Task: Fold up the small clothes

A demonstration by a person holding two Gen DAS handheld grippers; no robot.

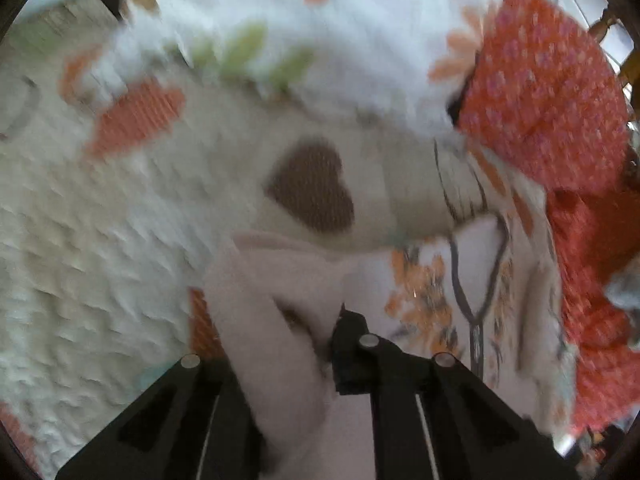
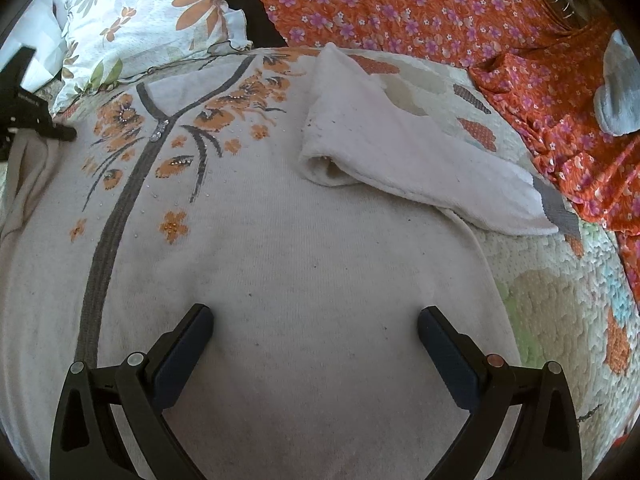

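A cream knit sweater [image 2: 280, 264] with orange flowers and a grey neckline lies spread on a quilted bedspread. One sleeve [image 2: 400, 152] lies folded across its upper right. My right gripper [image 2: 315, 324] is open and empty, its fingers just above the sweater's plain lower body. My left gripper [image 1: 320, 344] is shut on a fold of the sweater's cream fabric [image 1: 272, 300], lifted off the bed; this view is blurred. The left gripper also shows in the right wrist view [image 2: 36, 116] at the sweater's left edge.
The quilted bedspread [image 2: 560, 320] with heart and leaf patches lies under everything. An orange floral cloth [image 2: 440, 8] is heaped at the back and right. A flowered pillow [image 2: 152, 12] sits at the back left. A grey item [image 2: 620, 92] rests on the orange cloth.
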